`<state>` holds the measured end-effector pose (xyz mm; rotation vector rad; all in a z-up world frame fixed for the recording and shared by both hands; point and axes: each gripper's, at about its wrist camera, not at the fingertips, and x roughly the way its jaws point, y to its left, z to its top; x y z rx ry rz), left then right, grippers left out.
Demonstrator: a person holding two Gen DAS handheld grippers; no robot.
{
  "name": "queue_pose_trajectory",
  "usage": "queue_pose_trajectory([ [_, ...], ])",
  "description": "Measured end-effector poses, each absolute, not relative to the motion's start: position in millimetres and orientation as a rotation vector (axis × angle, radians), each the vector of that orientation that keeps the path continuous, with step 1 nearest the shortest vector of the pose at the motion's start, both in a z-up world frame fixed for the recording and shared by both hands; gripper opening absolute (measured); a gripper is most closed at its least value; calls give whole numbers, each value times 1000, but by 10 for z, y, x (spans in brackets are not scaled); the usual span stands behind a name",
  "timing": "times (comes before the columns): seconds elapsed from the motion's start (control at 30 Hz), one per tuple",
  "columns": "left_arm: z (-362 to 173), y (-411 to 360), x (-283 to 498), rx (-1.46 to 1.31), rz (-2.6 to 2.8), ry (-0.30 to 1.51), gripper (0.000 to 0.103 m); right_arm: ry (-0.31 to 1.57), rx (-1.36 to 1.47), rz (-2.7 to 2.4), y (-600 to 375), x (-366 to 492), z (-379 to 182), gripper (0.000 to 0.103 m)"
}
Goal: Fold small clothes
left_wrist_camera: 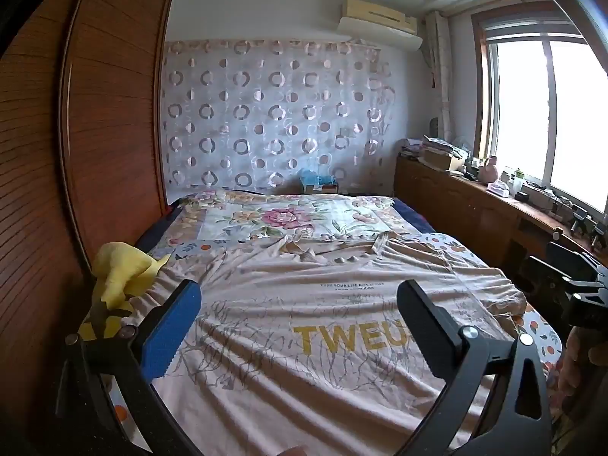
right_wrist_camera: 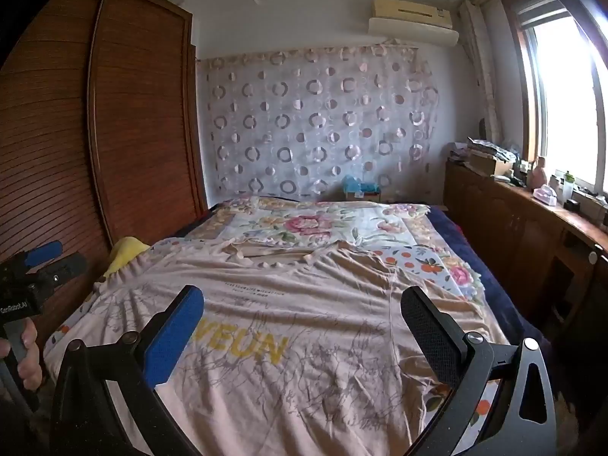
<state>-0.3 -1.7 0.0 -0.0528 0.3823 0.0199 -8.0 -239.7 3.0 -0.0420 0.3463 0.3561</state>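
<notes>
So the beige printed T-shirt [left_wrist_camera: 323, 323] lies flat on the floral-quilted bed [left_wrist_camera: 288, 216], yellow cloth [left_wrist_camera: 121, 277] at its left edge, brown wooden wardrobe [left_wrist_camera: 114, 133] left, long wooden sideboard [left_wrist_camera: 475, 205] right.

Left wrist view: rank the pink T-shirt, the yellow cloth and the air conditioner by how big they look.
1. pink T-shirt, by far the largest.
2. yellow cloth and air conditioner look about alike; the cloth is near the camera and the unit far, so no ranking.
</notes>
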Motion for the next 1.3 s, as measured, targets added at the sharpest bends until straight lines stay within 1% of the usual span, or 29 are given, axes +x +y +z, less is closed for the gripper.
queue_pose_trajectory([
  [1.3, -34, -67, -5, -48, 20, 382, 103, 333, -26, 354, -2410, -127, 34, 103],
])
